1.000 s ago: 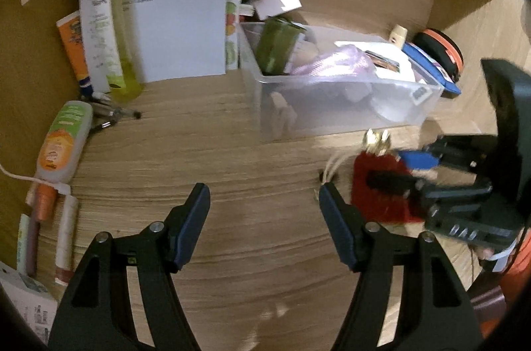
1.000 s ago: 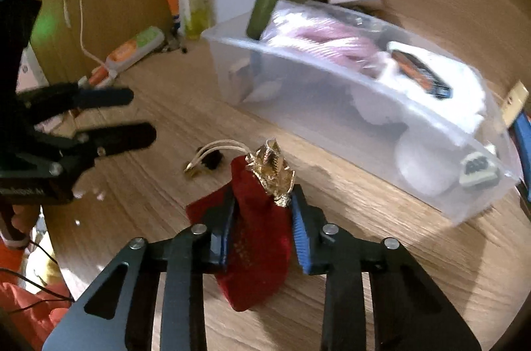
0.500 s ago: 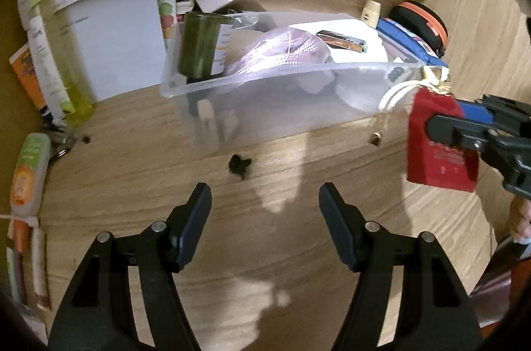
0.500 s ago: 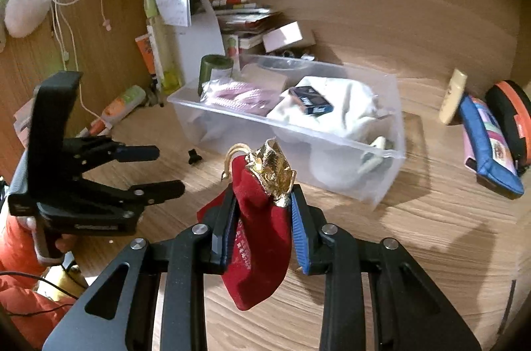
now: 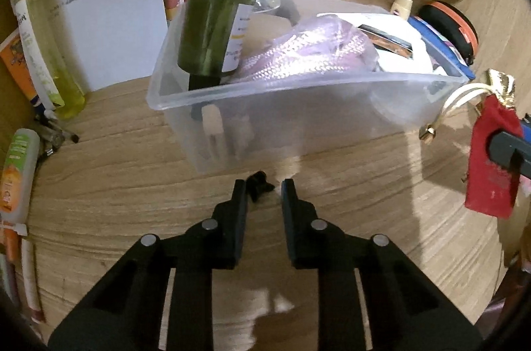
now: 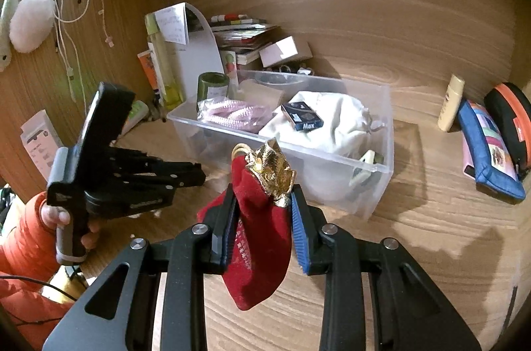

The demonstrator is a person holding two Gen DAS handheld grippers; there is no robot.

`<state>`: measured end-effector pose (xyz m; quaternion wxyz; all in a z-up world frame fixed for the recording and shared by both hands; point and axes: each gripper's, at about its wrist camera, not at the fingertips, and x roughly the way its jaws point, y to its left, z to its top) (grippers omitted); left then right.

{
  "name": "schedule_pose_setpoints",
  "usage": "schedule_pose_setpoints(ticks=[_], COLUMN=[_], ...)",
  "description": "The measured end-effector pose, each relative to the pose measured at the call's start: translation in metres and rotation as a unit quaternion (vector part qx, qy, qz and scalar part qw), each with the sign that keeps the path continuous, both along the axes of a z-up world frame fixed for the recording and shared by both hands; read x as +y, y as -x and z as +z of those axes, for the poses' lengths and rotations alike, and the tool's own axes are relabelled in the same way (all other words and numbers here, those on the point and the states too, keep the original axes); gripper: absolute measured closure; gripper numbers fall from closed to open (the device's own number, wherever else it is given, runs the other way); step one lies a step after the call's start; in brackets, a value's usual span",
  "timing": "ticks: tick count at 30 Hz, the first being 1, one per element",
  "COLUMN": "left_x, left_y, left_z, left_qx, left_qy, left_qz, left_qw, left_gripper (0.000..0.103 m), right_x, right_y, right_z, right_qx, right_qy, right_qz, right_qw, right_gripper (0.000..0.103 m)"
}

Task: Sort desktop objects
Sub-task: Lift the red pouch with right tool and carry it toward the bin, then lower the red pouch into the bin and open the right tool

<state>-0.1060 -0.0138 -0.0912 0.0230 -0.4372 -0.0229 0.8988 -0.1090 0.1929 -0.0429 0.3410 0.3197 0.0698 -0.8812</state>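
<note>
The left claw (image 5: 264, 186) has just narrowed around a small black clip (image 5: 260, 180); the right claw (image 6: 262, 195) still grips the red pouch (image 6: 262, 238).

Bin (image 6: 381, 132) mid-desk (image 6: 431, 235), holding jar (image 5: 209, 32) at left end, mesh bag (image 5: 308, 52) beside it, card box (image 6: 302, 117) on cloth sack (image 6: 338, 122). Small clip (image 5: 260, 181) on desk just before bin. Bottle (image 6: 451, 102) and pouches (image 6: 488, 145) right of bin; papers (image 5: 109, 9) behind-left.
</note>
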Motion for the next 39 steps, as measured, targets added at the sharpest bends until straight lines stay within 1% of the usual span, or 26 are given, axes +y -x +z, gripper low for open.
schedule_pose_setpoints(ticks=[3, 6, 8, 10, 14, 20, 26, 30, 34, 39], left_x=[-0.002, 0.000, 0.003, 0.005, 0.004, 0.001, -0.003, -0.010, -0.018, -0.026], left_y=[0.003, 0.005, 0.005, 0.006, 0.000, -0.014, -0.032, -0.036, -0.034, -0.022], left_z=[-0.001, -0.001, -0.001, -0.001, 0.002, 0.021, 0.054, 0.075, 0.083, 0.080], left_qx=[-0.001, 0.000, 0.001, 0.001, 0.013, 0.041, 0.093, 0.124, 0.135, 0.133], left_qy=[-0.003, 0.001, 0.007, 0.003, 0.002, -0.011, -0.016, -0.017, -0.018, -0.023], left_qz=[0.003, 0.002, -0.001, -0.002, 0.004, 0.004, -0.001, -0.004, 0.000, 0.003], left_qw=[1.0000, 1.0000, 1.0000, 1.0000, 0.9999, 0.9991, 0.9956, 0.9921, 0.9907, 0.9909], left_gripper=[0.083, 0.083, 0.087, 0.087, 0.087, 0.087, 0.087, 0.087, 0.087, 0.087], right_x=[-0.001, -0.002, -0.003, -0.003, -0.003, 0.000, 0.004, 0.005, -0.001, -0.019], right_y=[0.002, 0.003, 0.005, 0.006, 0.007, 0.008, 0.015, 0.021, 0.030, 0.047], right_z=[0.001, 0.000, -0.001, -0.001, 0.004, 0.020, 0.039, 0.049, 0.057, 0.062], right_qx=[0.001, 0.001, 0.000, -0.001, 0.003, 0.023, 0.043, 0.055, 0.063, 0.065], right_qy=[0.003, 0.002, 0.001, 0.003, 0.008, 0.021, 0.037, 0.044, 0.046, 0.042], right_qz=[0.006, 0.009, 0.009, 0.008, 0.003, -0.007, -0.022, -0.028, -0.028, -0.024], right_qw=[1.000, 1.000, 1.000, 1.000, 1.000, 0.999, 0.998, 0.997, 0.997, 0.997], right_gripper=[0.076, 0.076, 0.076, 0.076, 0.076, 0.076, 0.076, 0.076, 0.076, 0.076])
